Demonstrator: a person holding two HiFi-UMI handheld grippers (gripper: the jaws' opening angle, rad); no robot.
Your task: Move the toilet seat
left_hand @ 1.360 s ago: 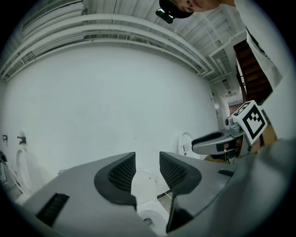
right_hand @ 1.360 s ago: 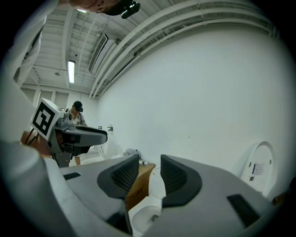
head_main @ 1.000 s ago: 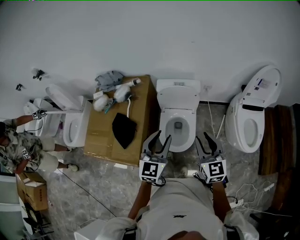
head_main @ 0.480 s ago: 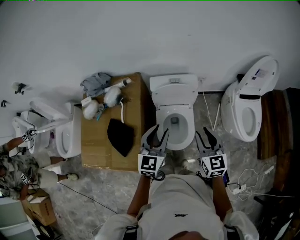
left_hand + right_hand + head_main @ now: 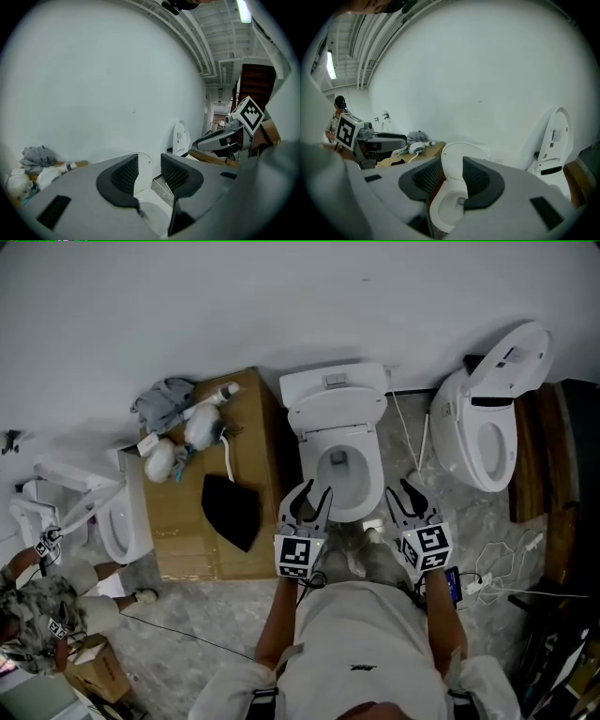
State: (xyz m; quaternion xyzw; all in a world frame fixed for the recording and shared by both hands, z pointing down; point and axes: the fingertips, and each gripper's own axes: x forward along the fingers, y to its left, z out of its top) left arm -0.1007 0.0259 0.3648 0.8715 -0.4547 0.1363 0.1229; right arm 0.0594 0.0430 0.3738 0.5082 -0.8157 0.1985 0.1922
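Left hand-held gripper (image 5: 313, 493) and right hand-held gripper (image 5: 398, 491) are hovering at either side of the toilet (image 5: 317, 463) bowl, both released, jaws narrowly parted and empty (brown box (image 5: 183, 540) just beside). Toilet seat (image 5: 454, 159) is standing raised against the tank

We took it for a workshop or test hall, not a bathroom: three toilets (image 5: 334, 399) stood along one white wall (image 5: 281, 306), beside a cardboard box (image 5: 187, 542), with loose cables (image 5: 511, 592) on the floor and a strip light (image 5: 243, 10) overhead.
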